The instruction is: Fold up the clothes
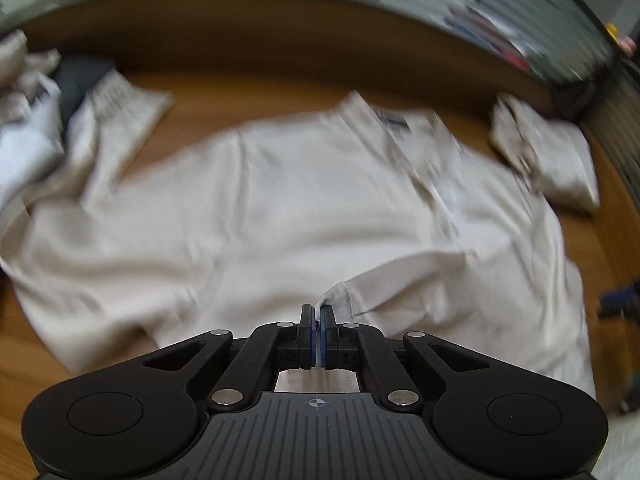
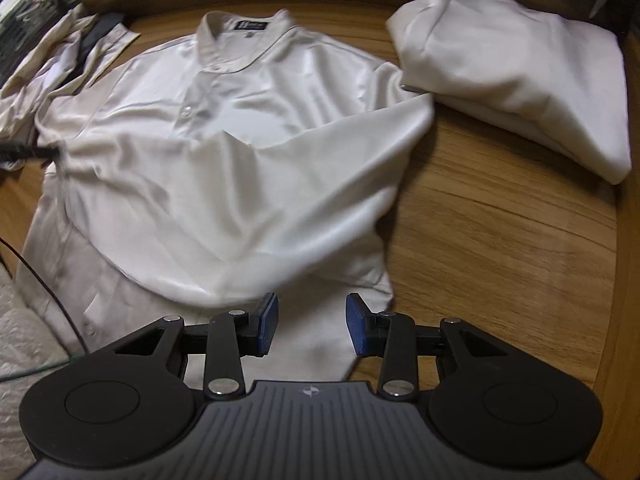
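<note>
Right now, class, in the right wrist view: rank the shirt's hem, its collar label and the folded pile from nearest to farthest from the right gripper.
From the right gripper:
1. Shirt's hem, directly beneath the open jaws.
2. Folded pile, upper right on the table.
3. Collar label, top centre at the neck.

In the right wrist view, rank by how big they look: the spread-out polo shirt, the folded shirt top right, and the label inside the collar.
1. Spread-out polo shirt, filling most of the view.
2. Folded shirt, though it lies farther away, so its true size is unsure.
3. Collar label, by far the smallest.
</note>
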A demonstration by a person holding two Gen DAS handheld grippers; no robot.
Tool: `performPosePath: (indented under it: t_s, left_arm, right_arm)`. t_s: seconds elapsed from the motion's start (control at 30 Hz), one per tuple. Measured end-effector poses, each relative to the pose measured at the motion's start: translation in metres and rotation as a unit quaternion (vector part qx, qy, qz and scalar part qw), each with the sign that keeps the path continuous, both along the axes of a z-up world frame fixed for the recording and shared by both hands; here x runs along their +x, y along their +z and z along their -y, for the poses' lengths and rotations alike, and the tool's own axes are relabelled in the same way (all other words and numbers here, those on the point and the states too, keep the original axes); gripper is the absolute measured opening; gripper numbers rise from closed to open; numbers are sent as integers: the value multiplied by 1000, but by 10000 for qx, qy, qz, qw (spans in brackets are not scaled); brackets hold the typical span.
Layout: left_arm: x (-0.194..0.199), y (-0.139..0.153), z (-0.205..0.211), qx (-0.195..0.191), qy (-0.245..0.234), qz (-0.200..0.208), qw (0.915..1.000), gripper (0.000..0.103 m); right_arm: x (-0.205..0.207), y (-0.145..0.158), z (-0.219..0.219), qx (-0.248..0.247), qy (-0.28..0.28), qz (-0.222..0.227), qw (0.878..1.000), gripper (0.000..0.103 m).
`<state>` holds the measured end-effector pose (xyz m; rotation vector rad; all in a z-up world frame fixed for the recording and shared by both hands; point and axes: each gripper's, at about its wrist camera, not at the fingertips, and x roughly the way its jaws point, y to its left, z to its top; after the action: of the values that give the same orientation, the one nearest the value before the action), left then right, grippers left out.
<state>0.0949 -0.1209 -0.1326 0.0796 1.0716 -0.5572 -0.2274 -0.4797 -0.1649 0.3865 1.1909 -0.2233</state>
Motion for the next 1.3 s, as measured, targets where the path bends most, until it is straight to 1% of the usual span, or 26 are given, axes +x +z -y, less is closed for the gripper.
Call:
performPosePath:
  t_s: [0.07,0.13,0.23,0.3,0.4,0.47,0.53,0.6,0.67,0.77,0.87,0.93,1.07,1.1,1.2,1.3]
  left_arm:
    - [17,9,1,126,158,103,9997,4]
    - [31,14,3,414,271,169,9986,4]
    - [43,16,8,886,241,323,9953,4]
    - [48,12,11,1106,183,336,9931,4]
    - [54,5,12,998,181,227,9946,7]
    - [59,2,9,981,325,137,9945,27]
    - [62,4,2,912,527,168,9943,34]
    - [63,6,-13,850,798,152,9931,39]
    - [64,9,-28,795,1079,125,9909,46]
    - [64,8,-54,860,1508,84,9848,47]
    - [61,2,-79,947,1894,26,9773,47]
    - [57,-1,-94,1013,2132,61,9717,49]
    - [60,-8,-119,1075,2447,122,9636,52]
    - [62,-9,-123,1085,2493,153,9622,52]
    - [72,-12,-129,1025,2515,245,9621,52]
    - [88,-18,-127,1005,2520,225,9622,52]
  right_arm:
    - [4,-1,0,-204,-76,-8,9998,43]
    - [7,-2,1,-290,-182,-24,9994,43]
    - [13,-7,2,-347,-294,-63,9989,44]
    - [15,-9,1,-368,-297,-85,9988,44]
    - [19,-11,-2,-343,-280,-81,9990,45]
    - [21,-11,-3,-345,-251,-87,9991,45]
    - [22,-10,-4,-342,-227,-78,9991,48]
    - [23,-8,-3,-311,-231,-55,9992,48]
    - [24,-5,-3,-280,-251,-37,9993,48]
    - [27,-1,-4,-245,-255,17,9994,49]
    - [33,1,-5,-206,-232,42,9995,49]
    - [38,1,-8,-202,-195,33,9996,49]
    - [46,3,-14,-183,-118,11,9998,49]
    - [47,3,-15,-179,-97,-4,9998,49]
    - [53,6,-20,-205,-37,-46,9998,49]
    - [59,9,-24,-182,-32,-38,9998,49]
